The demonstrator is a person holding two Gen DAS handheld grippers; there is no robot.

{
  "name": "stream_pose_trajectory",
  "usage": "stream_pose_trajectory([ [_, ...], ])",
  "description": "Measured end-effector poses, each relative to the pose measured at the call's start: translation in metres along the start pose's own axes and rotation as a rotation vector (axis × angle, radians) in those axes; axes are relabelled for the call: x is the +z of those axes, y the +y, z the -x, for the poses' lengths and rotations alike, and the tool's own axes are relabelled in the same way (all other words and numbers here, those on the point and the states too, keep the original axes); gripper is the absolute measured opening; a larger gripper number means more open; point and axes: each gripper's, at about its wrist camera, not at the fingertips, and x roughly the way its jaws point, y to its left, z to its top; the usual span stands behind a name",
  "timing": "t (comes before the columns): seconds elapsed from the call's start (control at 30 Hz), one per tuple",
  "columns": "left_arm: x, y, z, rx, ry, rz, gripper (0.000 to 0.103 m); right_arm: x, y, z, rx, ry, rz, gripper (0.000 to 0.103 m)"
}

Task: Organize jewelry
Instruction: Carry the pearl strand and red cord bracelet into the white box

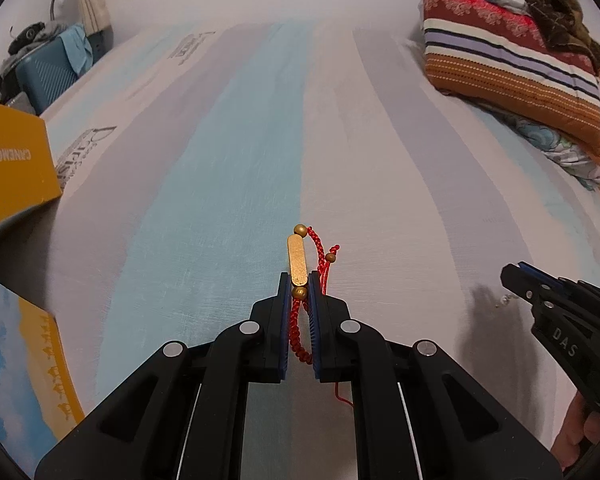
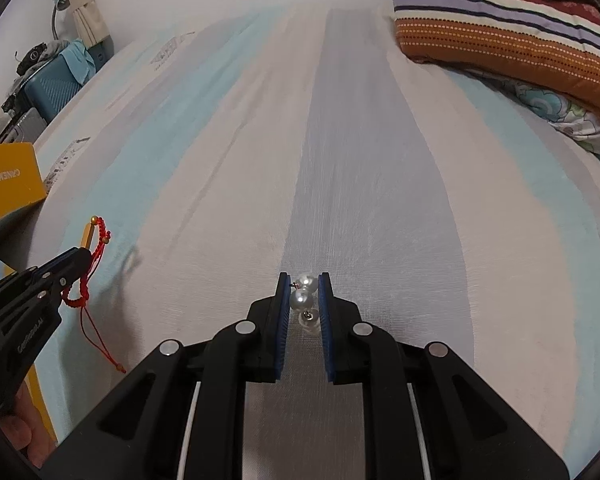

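Observation:
A red braided bracelet point(image 1: 299, 268) with a flat gold bar and gold beads is pinched in my left gripper point(image 1: 299, 280), which is shut on it above the striped bedsheet point(image 1: 220, 160); its gold bar sticks out past the fingertips and a thin red cord hangs below. The right wrist view shows the same bracelet point(image 2: 94, 240) in the left gripper point(image 2: 82, 254) at the far left. My right gripper point(image 2: 304, 280) is shut on a pair of pearl earrings point(image 2: 302, 298), two white pearls stacked between the blue pads. The right gripper point(image 1: 514, 274) appears at the right edge of the left wrist view.
A yellow box point(image 1: 12, 164) lies at the left of the bed, with a yellow and blue lid or box point(image 1: 28, 360) nearer. Striped folded bedding point(image 1: 512, 76) is piled at the far right. A blue suitcase point(image 1: 48, 80) stands beside the bed at the far left.

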Motion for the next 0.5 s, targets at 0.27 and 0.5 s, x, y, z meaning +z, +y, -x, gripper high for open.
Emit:
stream_pose_trajectory([
  [0.27, 0.000, -0.011, 0.018, -0.004, -0.019, -0.028, 0.008, -0.003, 0.002, 0.011, 0.005, -0.019, 0.003, 0.013],
  [0.5, 0.000, -0.015, 0.037, 0.003, -0.023, -0.043, 0.008, -0.009, 0.007, 0.026, 0.017, -0.025, 0.008, 0.013],
])
